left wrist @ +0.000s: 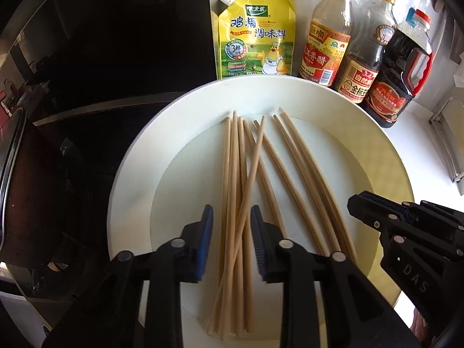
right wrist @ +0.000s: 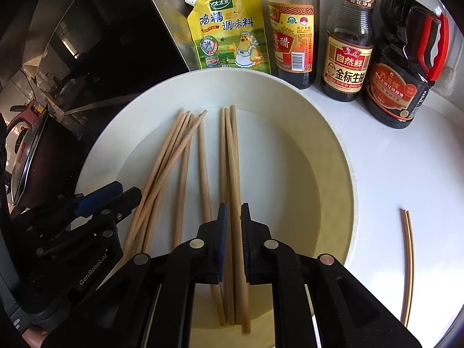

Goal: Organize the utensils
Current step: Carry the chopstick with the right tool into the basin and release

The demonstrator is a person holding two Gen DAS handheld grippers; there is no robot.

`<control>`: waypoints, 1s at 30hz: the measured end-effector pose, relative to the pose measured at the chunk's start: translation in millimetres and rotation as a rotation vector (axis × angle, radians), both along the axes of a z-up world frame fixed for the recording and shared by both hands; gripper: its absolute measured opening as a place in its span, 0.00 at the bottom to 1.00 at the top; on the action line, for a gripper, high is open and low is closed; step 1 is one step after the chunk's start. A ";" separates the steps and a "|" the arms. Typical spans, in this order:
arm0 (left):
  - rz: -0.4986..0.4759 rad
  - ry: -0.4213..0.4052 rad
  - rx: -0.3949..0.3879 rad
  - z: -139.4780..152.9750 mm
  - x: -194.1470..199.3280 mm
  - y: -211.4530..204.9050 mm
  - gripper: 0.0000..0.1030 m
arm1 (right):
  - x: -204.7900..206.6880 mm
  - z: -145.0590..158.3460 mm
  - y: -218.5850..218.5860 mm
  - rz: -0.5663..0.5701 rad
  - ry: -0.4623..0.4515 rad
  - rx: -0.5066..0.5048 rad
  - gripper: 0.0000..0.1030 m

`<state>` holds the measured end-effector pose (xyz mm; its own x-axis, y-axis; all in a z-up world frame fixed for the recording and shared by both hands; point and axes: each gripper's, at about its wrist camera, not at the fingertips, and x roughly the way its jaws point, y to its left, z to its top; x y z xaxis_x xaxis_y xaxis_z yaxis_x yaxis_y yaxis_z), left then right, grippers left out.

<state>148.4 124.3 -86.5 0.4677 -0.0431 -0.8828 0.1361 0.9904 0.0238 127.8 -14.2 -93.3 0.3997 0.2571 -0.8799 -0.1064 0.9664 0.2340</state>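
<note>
Several wooden chopsticks (left wrist: 232,179) lie in a wide white bowl (left wrist: 136,174). My left gripper (left wrist: 231,217) is open, its jaws on either side of the left bunch, low over the bowl. My right gripper (right wrist: 232,214) has its jaws narrowly apart around the right-hand chopsticks (right wrist: 232,159); I cannot tell if it grips them. It also shows in the left wrist view (left wrist: 365,206) at the bowl's right rim. The left gripper shows in the right wrist view (right wrist: 121,194). A pair of chopsticks (right wrist: 408,261) lies on the white counter right of the bowl (right wrist: 342,156).
Behind the bowl stand a yellow seasoning pouch (left wrist: 255,34), a vinegar bottle (left wrist: 327,34), a soy sauce bottle (left wrist: 365,55) and a dark jug with a red handle (left wrist: 397,81). A black stove top (left wrist: 116,58) and a pan (left wrist: 17,179) are on the left.
</note>
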 end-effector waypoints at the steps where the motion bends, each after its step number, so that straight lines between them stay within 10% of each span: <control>1: 0.004 -0.002 -0.002 1.4 0.3 1.5 0.31 | -0.7 0.4 0.0 0.001 -0.003 -0.004 0.11; 7: 0.024 -0.023 -0.009 8.5 -2.7 8.3 0.51 | -7.8 5.5 -2.6 0.000 -0.012 -0.006 0.13; 30: 0.038 -0.114 -0.014 47.3 -52.0 3.1 0.69 | -66.8 39.4 -36.4 -0.052 -0.095 -0.015 0.31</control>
<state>96.4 127.4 -39.1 0.5669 -0.0352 -0.8231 0.0958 0.9951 0.0234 60.9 -50.7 -53.9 0.4944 0.2208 -0.8407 -0.0767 0.9745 0.2109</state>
